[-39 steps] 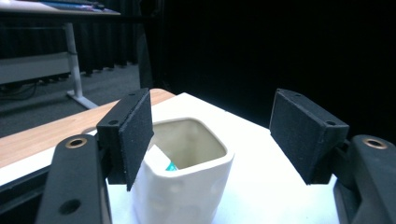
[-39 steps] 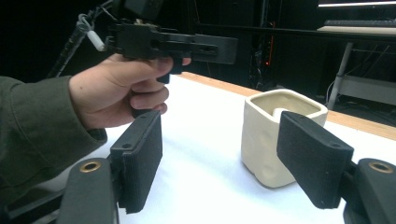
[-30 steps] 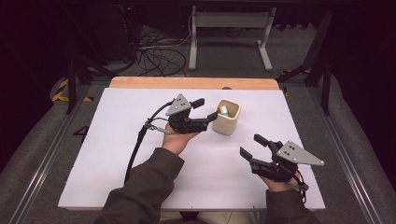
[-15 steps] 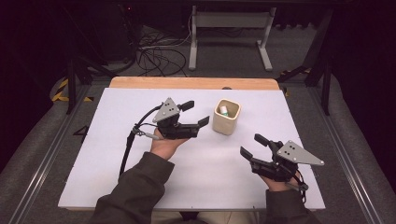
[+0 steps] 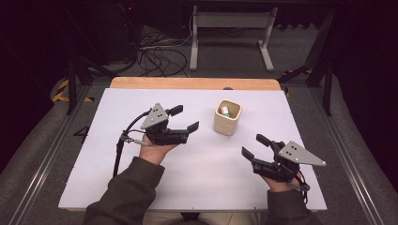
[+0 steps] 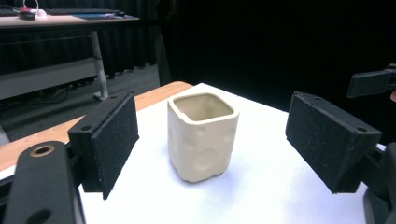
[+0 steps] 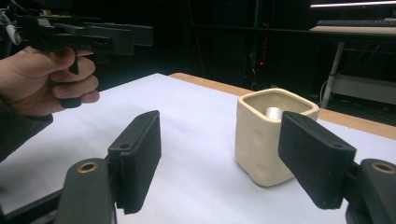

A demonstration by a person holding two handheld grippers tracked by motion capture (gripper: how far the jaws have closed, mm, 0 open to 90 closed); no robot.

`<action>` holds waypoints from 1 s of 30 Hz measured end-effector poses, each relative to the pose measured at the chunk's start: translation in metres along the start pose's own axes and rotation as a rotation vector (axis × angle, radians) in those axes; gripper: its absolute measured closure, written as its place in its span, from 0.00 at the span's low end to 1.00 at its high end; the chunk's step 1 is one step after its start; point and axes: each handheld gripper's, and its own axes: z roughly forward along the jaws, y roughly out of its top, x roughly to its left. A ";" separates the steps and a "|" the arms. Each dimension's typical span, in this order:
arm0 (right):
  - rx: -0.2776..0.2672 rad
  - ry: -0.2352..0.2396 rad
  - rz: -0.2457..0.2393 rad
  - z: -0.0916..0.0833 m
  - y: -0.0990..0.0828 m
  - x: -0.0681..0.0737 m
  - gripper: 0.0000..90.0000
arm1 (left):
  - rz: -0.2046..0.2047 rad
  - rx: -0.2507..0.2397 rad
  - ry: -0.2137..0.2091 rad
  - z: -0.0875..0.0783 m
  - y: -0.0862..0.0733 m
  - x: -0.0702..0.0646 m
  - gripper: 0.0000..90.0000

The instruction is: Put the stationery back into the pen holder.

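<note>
Stood upright on the white table (image 5: 141,187), toward its far side: a cream square cup (image 5: 227,117) with a small white item (image 5: 225,111) inside. Left gripper (image 5: 182,118) held just left of the cup, clear of it, jaws just opened wider, nothing between the pads. Right gripper (image 5: 256,146) hovered nearer the front edge, well apart from the cup, jaws wide, empty.

High view overhead, facing forward; both gripper views low, close (shared: cream cup (image 5: 227,117)).
</note>
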 end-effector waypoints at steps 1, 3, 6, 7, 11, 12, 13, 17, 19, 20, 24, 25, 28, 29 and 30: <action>0.000 -0.001 0.001 0.000 0.000 0.000 0.34 | 0.003 0.000 0.002 -0.002 0.000 0.000 0.19; 0.001 0.000 0.005 0.000 0.000 -0.001 0.34 | 0.005 0.004 0.004 -0.005 -0.001 -0.001 0.18; 0.002 0.001 0.004 0.000 0.000 -0.001 0.33 | 0.014 0.012 0.012 -0.010 -0.003 -0.001 0.17; 0.001 0.002 0.005 0.000 0.000 -0.001 0.33 | 0.012 0.010 0.011 -0.011 -0.004 -0.001 0.17; 0.002 0.001 0.006 0.000 0.000 -0.001 0.33 | 0.004 0.013 0.011 -0.015 -0.007 0.000 0.17; 0.002 0.001 0.006 0.000 0.000 -0.001 0.33 | 0.002 0.012 0.011 -0.017 -0.007 0.000 0.16; 0.001 0.000 0.006 0.000 0.000 -0.001 0.33 | 0.004 0.012 0.011 -0.018 -0.008 -0.001 0.16; 0.000 -0.002 0.009 0.000 0.000 -0.001 0.33 | 0.005 0.014 0.012 -0.026 -0.009 0.000 0.16; 0.002 -0.001 0.010 0.000 -0.001 -0.001 0.32 | 0.003 0.018 0.011 -0.030 -0.010 0.000 0.16; 0.002 -0.002 0.010 0.000 -0.001 -0.001 0.32 | 0.004 0.021 0.016 -0.032 -0.010 0.000 0.16; 0.003 -0.002 0.017 0.001 -0.001 -0.001 0.32 | 0.000 0.018 0.014 -0.038 -0.013 0.000 0.16; 0.002 -0.003 0.018 0.001 -0.001 -0.001 0.32 | 0.000 0.018 0.014 -0.039 -0.014 0.000 0.16; -0.002 -0.003 0.023 0.001 -0.001 -0.001 0.32 | -0.011 0.016 0.012 -0.042 -0.019 0.000 0.16; -0.002 -0.005 0.023 0.001 -0.001 -0.001 0.31 | -0.015 0.014 0.009 -0.043 -0.021 0.000 0.16; -0.001 -0.003 0.020 0.001 -0.001 -0.002 0.31 | -0.017 0.019 0.009 -0.044 -0.021 0.000 0.16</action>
